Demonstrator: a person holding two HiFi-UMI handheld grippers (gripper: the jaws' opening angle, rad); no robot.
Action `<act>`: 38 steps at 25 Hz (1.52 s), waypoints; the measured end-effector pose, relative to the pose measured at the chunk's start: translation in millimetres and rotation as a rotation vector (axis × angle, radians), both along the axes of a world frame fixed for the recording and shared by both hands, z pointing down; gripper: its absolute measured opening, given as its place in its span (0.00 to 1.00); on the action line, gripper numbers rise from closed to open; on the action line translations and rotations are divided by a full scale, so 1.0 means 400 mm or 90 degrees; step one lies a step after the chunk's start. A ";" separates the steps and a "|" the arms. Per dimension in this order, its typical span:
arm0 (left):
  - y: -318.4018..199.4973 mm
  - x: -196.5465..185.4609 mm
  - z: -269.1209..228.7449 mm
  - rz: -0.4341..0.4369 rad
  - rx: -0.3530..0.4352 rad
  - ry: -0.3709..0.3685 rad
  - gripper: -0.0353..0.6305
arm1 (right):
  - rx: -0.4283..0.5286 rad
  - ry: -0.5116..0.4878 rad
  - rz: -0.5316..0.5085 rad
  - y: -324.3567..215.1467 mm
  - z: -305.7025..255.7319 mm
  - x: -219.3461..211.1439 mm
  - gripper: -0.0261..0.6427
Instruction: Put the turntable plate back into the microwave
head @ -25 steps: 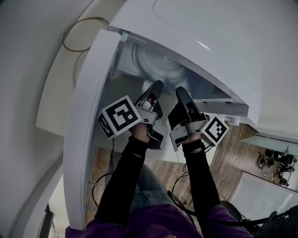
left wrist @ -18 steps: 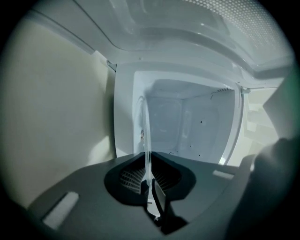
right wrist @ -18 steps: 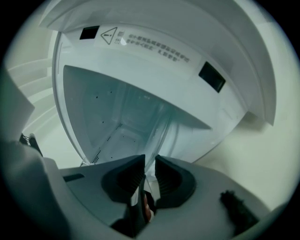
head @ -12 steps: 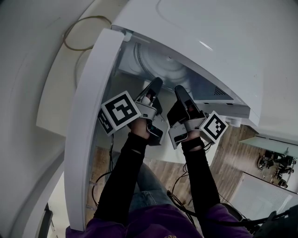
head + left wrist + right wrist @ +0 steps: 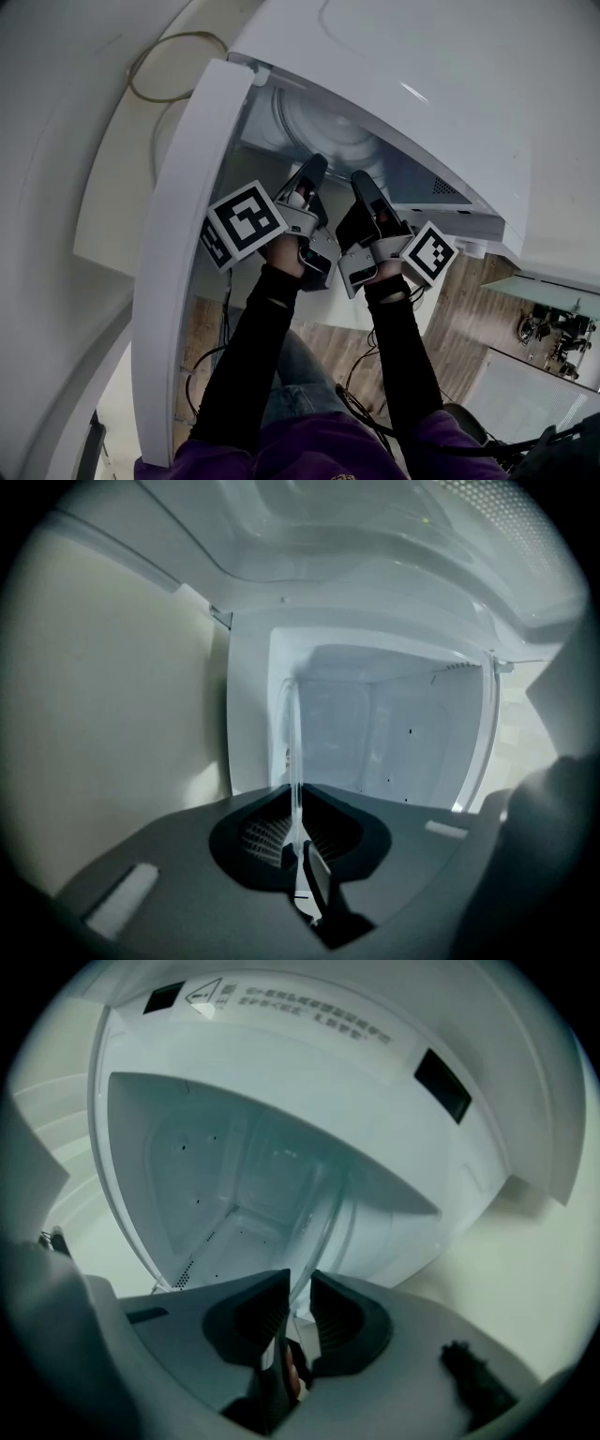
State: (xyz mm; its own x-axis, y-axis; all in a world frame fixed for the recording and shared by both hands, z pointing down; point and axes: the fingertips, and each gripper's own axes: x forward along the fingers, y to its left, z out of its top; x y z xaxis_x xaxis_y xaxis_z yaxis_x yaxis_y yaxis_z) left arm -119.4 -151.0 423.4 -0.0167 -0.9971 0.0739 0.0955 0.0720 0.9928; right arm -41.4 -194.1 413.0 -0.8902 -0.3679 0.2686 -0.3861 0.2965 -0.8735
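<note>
We pinch the plate (image 5: 323,131) by its near rim, left gripper (image 5: 312,173) and right gripper (image 5: 362,183) side by side, jaws pressed on glass; two grips likely steady it; it reaches ahead of both into the microwave (image 5: 422,66).

A white countertop (image 5: 105,211) runs along the left of the head view. The white microwave (image 5: 450,84) stands over it, though its open door (image 5: 178,281) hides where the base meets the surface. A thin cord (image 5: 150,100) lies in a loose loop on the counter's far end, just beside the door's hinge corner. Below the counter's edge is a wood-plank floor (image 5: 469,305), with black cables (image 5: 361,366) trailing across it.
</note>
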 end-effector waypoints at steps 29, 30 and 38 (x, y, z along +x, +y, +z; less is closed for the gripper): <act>0.000 -0.027 -0.010 -0.074 0.005 -0.039 0.11 | 0.045 0.071 -0.024 -0.006 -0.009 -0.022 0.16; 0.001 -0.026 -0.013 -0.077 0.006 -0.038 0.11 | 0.049 0.081 -0.027 -0.005 -0.012 -0.021 0.17; 0.002 -0.028 -0.009 -0.095 0.008 -0.027 0.11 | 0.070 0.133 -0.062 0.009 -0.012 -0.013 0.19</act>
State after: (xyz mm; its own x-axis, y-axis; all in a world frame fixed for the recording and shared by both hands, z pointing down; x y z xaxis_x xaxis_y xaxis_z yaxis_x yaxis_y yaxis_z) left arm -130.7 -150.3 419.8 -0.1683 -0.9841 0.0574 0.0621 0.0476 0.9969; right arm -46.5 -190.6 408.2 -0.8522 -0.3207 0.4135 -0.5199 0.4292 -0.7386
